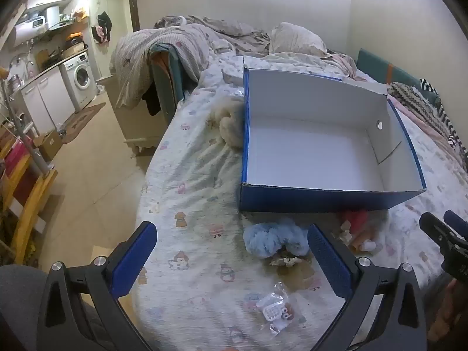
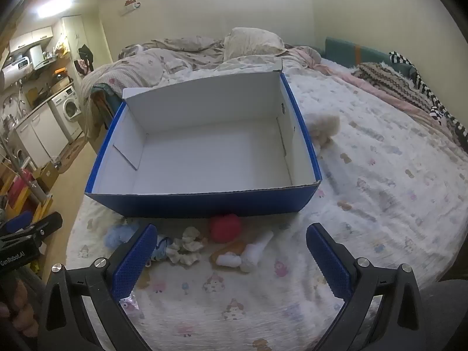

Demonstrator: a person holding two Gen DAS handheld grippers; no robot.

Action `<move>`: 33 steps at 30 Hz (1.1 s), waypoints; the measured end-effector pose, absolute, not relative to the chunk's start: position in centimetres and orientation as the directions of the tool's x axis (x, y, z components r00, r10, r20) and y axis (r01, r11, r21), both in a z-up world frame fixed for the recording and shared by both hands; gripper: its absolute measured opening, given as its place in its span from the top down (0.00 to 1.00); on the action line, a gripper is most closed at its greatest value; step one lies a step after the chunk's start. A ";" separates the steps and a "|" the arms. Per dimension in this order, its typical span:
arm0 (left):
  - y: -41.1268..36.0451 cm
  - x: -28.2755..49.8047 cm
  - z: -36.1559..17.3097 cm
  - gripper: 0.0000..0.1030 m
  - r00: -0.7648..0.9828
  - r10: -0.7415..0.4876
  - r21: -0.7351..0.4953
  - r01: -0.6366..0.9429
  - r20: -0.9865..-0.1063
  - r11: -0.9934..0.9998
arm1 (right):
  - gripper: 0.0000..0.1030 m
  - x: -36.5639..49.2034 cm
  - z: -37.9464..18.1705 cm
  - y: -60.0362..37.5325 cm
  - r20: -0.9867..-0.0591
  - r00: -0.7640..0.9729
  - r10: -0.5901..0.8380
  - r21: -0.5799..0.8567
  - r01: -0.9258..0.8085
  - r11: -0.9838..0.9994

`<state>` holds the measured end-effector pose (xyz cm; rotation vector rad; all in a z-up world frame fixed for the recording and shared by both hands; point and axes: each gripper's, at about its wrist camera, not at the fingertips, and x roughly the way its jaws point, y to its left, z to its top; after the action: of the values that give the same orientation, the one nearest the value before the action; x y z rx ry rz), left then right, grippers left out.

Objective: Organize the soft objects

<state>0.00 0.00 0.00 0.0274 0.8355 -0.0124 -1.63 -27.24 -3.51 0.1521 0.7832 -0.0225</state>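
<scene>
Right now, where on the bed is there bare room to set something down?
The blue box is empty inside. Bare sheet lies right of it, beyond the cream plush. It is crowded along the box's near wall: blue plush, red-hatted doll, plastic packet.

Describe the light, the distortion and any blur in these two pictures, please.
Left wrist view: strong fisheye bends the blue box and the bed; a ceiling lamp glares at top left; the corners are black. Right wrist view: same curving, dim yellowish light, the cream plush toy beside the box looks blurred.
</scene>
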 end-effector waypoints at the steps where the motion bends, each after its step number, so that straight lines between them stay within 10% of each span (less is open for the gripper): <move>1: 0.0 0.0 0.0 0.00 0.670 -0.003 0.017 0.022 -0.742 1.000 | 0.00 -1.6 -3.5 -27.2 -0.705 0.709 0.036 0.129 0.077 0.989; 33: 0.0 0.1 -0.1 0.00 0.671 0.007 0.022 0.013 -0.742 1.000 | 0.00 -1.5 -3.6 -26.9 -0.714 0.699 0.029 0.119 0.080 0.990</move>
<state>0.10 0.01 -0.07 0.0258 0.8358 -0.0035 -1.52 -26.94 -3.60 0.1450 0.7969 -0.0288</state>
